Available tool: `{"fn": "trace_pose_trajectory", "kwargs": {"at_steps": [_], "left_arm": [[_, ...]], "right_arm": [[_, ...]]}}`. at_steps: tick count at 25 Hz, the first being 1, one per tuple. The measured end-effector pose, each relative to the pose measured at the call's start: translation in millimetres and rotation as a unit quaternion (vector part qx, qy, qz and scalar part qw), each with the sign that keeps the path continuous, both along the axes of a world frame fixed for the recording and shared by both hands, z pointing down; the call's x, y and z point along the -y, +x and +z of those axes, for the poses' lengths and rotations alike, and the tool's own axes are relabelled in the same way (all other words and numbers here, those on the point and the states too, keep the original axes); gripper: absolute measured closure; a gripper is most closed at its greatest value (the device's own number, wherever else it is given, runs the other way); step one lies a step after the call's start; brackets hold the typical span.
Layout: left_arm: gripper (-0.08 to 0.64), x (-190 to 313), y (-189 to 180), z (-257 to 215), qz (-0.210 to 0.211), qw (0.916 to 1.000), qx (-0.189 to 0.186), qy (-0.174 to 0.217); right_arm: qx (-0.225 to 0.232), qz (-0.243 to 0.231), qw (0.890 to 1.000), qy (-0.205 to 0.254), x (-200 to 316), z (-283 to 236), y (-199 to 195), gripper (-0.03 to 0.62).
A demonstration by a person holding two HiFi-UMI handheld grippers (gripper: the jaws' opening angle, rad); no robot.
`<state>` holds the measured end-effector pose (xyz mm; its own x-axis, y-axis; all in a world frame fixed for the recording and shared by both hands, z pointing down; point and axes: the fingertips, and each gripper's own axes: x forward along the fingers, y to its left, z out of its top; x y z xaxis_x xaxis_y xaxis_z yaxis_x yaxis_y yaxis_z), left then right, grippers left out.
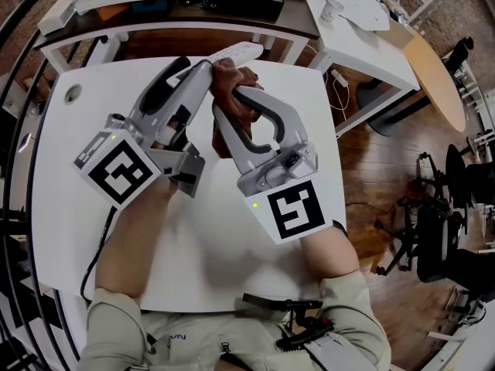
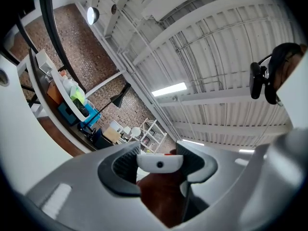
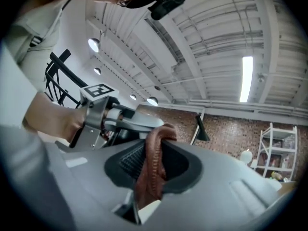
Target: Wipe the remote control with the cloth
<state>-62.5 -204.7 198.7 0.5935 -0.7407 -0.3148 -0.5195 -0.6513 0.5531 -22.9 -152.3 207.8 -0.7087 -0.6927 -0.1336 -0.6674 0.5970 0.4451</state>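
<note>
Above the tabletop, the remote juts lengthwise from the left gripper, its jaws clamped on the near end, as the right gripper, jaws closed on the bunched cloth, sits against it from the right.

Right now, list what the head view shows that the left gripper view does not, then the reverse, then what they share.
Only the head view: the white table and the right gripper clamped on the reddish-brown cloth.
Only the left gripper view: the ceiling with its strip light, the brick wall, and the end face of the remote, with a dark dot.
Both: the white remote held between the jaws of the left gripper, with the cloth right by it.
</note>
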Motion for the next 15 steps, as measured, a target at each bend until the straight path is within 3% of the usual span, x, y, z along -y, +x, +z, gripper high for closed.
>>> {"fn": "trace_pose_trajectory", "kwargs": {"at_steps": [7,11,15], "left_arm": [[0.318,1.6,-5.3,-3.2,0.005,0.9994,-0.033,-0.003],[0.318,0.7,-8.2,-7.2,0.003,0.9991,-0.043,0.0],[0.318,-3.2,-5.6,-11.1,0.01,0.9987,-0.05,0.006]], "right_arm": [[-0.036,-0.02,0.999,-0.005,-4.5,11.8,-6.0,0.515],[0.01,0.025,0.999,-0.021,14.0,4.7,15.7,0.515],[0.059,0.088,0.993,-0.054,39.8,3.9,54.6,0.515]]}}
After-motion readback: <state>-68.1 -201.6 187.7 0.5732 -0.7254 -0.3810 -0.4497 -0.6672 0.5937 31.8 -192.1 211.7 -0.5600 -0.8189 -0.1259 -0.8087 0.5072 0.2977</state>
